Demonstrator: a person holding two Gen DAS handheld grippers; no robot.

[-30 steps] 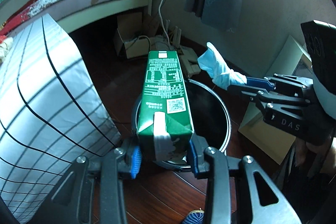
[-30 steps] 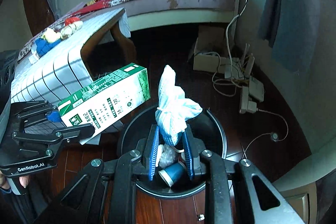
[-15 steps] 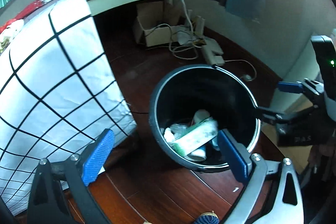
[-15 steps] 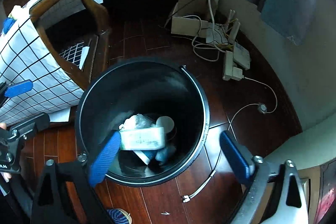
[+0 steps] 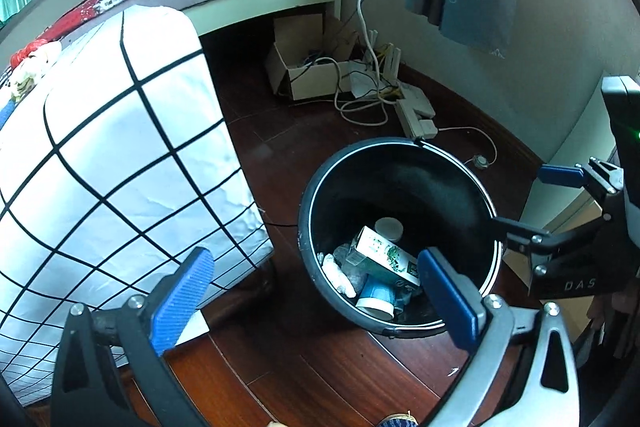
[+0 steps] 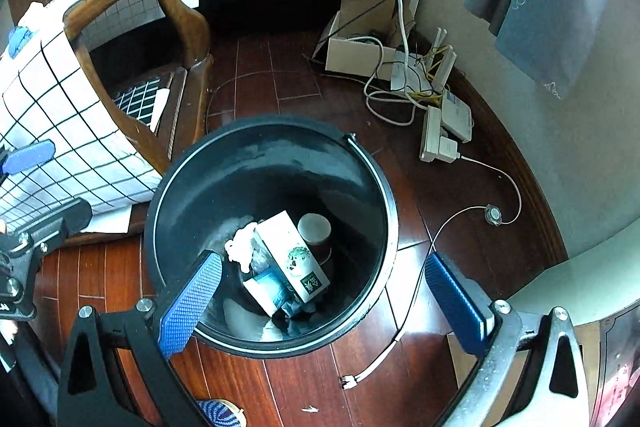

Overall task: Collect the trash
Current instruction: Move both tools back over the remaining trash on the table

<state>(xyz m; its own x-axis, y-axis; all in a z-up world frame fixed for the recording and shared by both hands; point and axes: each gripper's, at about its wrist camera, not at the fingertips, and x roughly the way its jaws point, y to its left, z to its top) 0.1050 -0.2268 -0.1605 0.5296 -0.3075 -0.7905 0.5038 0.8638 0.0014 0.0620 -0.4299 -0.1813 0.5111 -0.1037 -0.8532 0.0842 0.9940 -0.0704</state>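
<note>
Both tools have let go since a second ago: the green carton that sat in my left tool [image 5: 316, 297] and the white tissue bundle from my right tool [image 6: 322, 301] now lie in the bin, and each tool's blue pads stand wide with nothing between them. The left figure is just finishing its spread, so I read those jaws as opening to full width.

From the left tool outward, the black bin [image 5: 486, 195] sits on the wooden floor at about 1 o'clock, with the right tool's frame beyond it at 3 o'clock. In the right view the bin rim [image 6: 390, 211] lies straight ahead at 12 o'clock, the cloth-draped worktop [image 6: 60, 99] at 10 o'clock.

I judge this drop done. To finish it well I would lift both tools straight up, clear of the rim, before swinging back to the worktop for more trash.

The carton [image 6: 292, 255] lies flat on the heap. In the right view its long axis runs from 11 o'clock to 5 o'clock, printed green end toward 5 o'clock. The tissue bundle [image 6: 240, 247] rests just beside it at 9 o'clock, a blue cup [image 5: 376, 297] below.
</note>
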